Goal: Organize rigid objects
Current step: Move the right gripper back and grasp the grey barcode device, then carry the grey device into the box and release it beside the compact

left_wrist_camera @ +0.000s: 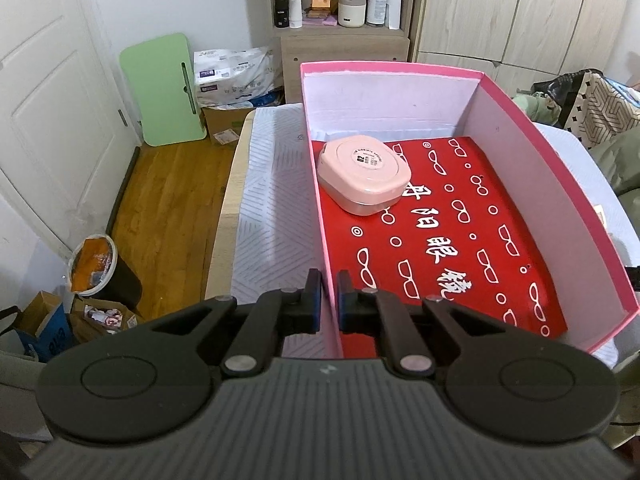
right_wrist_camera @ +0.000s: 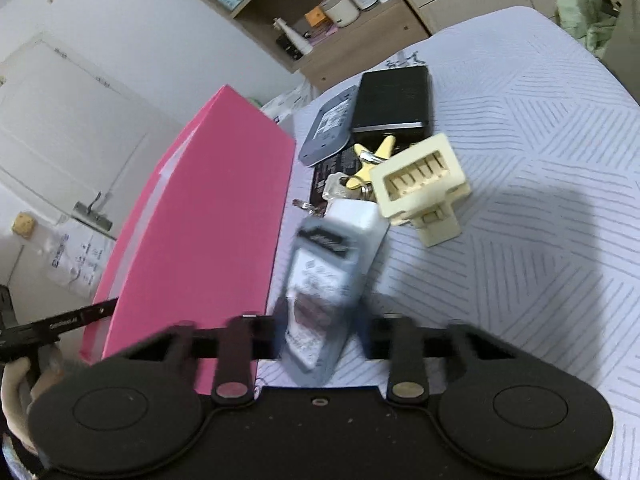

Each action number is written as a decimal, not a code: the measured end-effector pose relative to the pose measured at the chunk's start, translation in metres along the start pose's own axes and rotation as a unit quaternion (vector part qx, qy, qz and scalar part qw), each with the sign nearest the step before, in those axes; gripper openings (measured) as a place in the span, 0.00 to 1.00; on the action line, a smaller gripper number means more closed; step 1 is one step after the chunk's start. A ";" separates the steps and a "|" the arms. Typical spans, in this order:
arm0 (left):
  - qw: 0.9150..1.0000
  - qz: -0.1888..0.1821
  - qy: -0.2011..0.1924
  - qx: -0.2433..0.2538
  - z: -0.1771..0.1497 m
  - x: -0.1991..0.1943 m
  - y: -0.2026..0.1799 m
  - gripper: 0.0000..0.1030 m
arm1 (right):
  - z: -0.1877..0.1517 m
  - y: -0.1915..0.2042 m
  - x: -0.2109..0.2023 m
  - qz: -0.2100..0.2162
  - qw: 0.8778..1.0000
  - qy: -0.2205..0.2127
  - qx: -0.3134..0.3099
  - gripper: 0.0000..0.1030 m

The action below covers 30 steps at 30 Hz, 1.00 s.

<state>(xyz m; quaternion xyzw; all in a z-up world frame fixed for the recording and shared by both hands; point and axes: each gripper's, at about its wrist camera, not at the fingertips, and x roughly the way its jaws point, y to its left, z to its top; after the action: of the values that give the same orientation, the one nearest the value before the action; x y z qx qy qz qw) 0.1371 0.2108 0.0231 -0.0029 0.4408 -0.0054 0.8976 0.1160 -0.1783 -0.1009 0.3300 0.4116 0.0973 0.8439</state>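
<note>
A pink box (left_wrist_camera: 520, 120) lies open on the bed, with a red item printed with white glasses (left_wrist_camera: 460, 240) and a rounded pink case (left_wrist_camera: 364, 174) inside. My left gripper (left_wrist_camera: 330, 282) is shut on the box's near left wall. In the right wrist view the box's pink outer wall (right_wrist_camera: 208, 220) stands to the left. My right gripper (right_wrist_camera: 322, 332) is blurred, and its fingers sit against both sides of a white and grey labelled device (right_wrist_camera: 328, 272) that rests tilted on the bedspread.
Beyond the device lie keys with a yellow star fob (right_wrist_camera: 372, 160), a cream plastic part (right_wrist_camera: 420, 184), a grey gadget (right_wrist_camera: 330, 124) and a black case (right_wrist_camera: 394, 100). A gloved hand (right_wrist_camera: 16, 380) shows at lower left. A shelf unit (left_wrist_camera: 340, 0) stands behind the bed.
</note>
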 end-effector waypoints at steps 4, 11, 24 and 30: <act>1.000 0.001 -0.001 0.002 -0.001 0.000 0.000 0.07 | -0.003 0.011 -0.005 -0.002 0.999 -0.019 -0.037 0.19; 1.000 -0.002 -0.002 0.001 -0.001 0.000 0.000 0.07 | 0.006 0.035 -0.019 -0.011 0.993 -0.043 -0.105 0.13; 1.000 -0.013 -0.007 -0.003 -0.002 -0.002 0.005 0.08 | 0.054 0.089 -0.054 0.002 0.983 -0.096 -0.156 0.13; 1.000 -0.022 -0.008 -0.010 -0.002 -0.002 0.007 0.08 | 0.076 0.149 -0.045 0.081 0.983 -0.039 -0.161 0.14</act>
<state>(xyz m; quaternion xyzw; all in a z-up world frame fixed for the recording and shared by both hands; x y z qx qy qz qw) 0.1343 0.2182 0.0227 -0.0216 0.4332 -0.0209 0.9008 0.1612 -0.1204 0.0559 0.2257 0.3289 0.2172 0.8909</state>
